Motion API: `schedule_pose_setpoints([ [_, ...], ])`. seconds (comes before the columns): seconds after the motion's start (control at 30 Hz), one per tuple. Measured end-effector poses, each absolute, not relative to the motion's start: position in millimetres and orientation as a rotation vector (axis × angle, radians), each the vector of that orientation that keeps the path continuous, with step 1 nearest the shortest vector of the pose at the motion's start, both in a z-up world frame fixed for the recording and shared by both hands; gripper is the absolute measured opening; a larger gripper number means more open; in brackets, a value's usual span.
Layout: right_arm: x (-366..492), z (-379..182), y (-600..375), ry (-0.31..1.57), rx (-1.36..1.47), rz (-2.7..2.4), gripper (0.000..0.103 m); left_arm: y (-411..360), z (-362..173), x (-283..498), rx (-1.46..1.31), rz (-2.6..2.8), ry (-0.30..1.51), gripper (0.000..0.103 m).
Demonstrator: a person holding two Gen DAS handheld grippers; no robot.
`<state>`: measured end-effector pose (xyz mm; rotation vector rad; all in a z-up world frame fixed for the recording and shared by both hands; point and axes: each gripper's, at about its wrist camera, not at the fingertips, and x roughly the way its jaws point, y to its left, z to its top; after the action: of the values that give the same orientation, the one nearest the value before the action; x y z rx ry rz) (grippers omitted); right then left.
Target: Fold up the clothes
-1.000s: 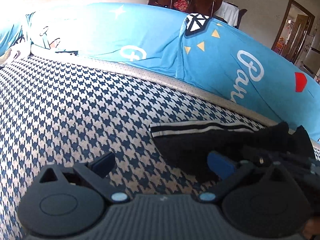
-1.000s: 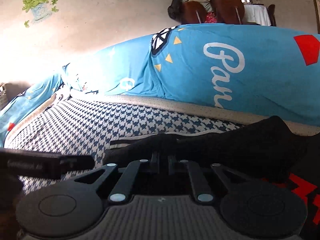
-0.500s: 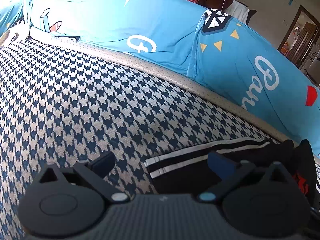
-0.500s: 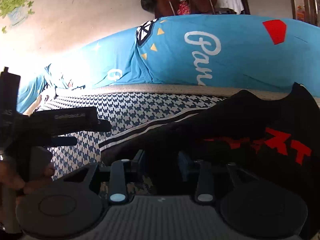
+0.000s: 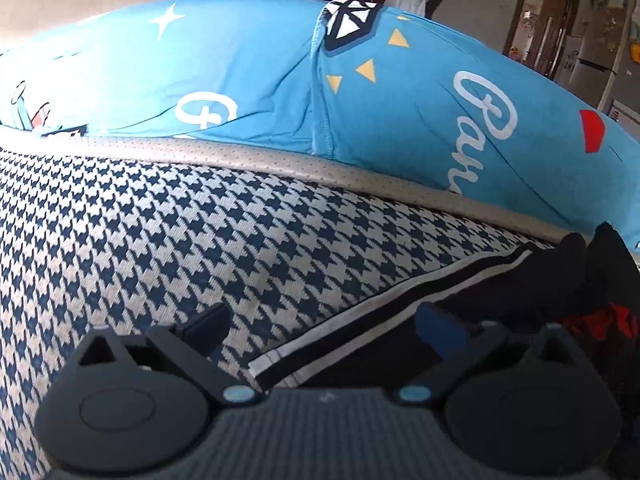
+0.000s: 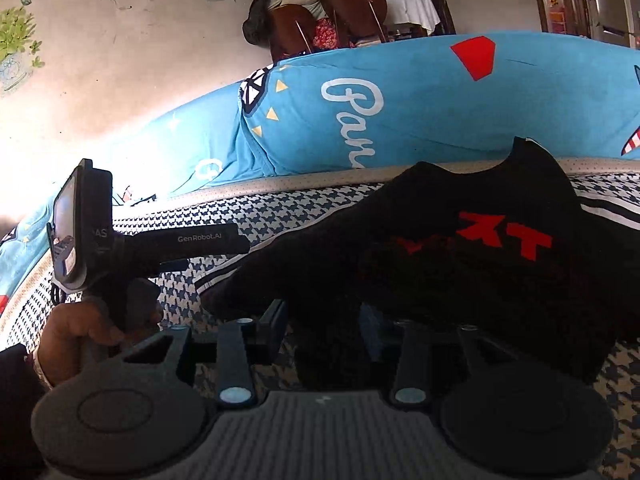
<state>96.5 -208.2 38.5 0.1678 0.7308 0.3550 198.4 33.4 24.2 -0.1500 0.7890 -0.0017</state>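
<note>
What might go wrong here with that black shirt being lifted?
Only the right gripper pinches the black shirt, and by a small bunch of cloth, so it may slip out. The left gripper is open over the striped hem, holding nothing, so that side may sag and crease the fold.

We saw a black garment with red lettering and a white-striped hem, lying on a navy-and-white houndstooth cover. Behind it sat a bright blue cushion printed with white script, yellow triangles and a red patch.
</note>
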Motion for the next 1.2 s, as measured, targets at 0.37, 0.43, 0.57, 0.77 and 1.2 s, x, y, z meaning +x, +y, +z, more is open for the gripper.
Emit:
schedule_pose_setpoints([
  [0.37,94.9,41.0,-217.8,0.743,0.157,0.348,0.041,13.3,6.3,216.2,-0.026,-0.125,0.795,0.085],
  [0.43,94.9,40.6,-216.4,0.747,0.152,0.352,0.041,10.2,4.6,218.7,-0.01,-0.144,0.791,0.08],
  [0.57,96.0,38.9,-214.8,0.755,0.145,0.356,0.041,5.0,5.7,222.1,0.008,-0.209,0.781,0.052],
  [0.77,98.2,35.7,-213.2,0.767,0.143,0.354,0.041,-0.3,5.2,221.4,0.037,-0.254,0.766,0.022],
  [1.2,95.9,40.7,-218.9,0.752,0.16,0.336,0.041,2.1,30.2,230.8,0.136,0.003,0.623,0.01],
])
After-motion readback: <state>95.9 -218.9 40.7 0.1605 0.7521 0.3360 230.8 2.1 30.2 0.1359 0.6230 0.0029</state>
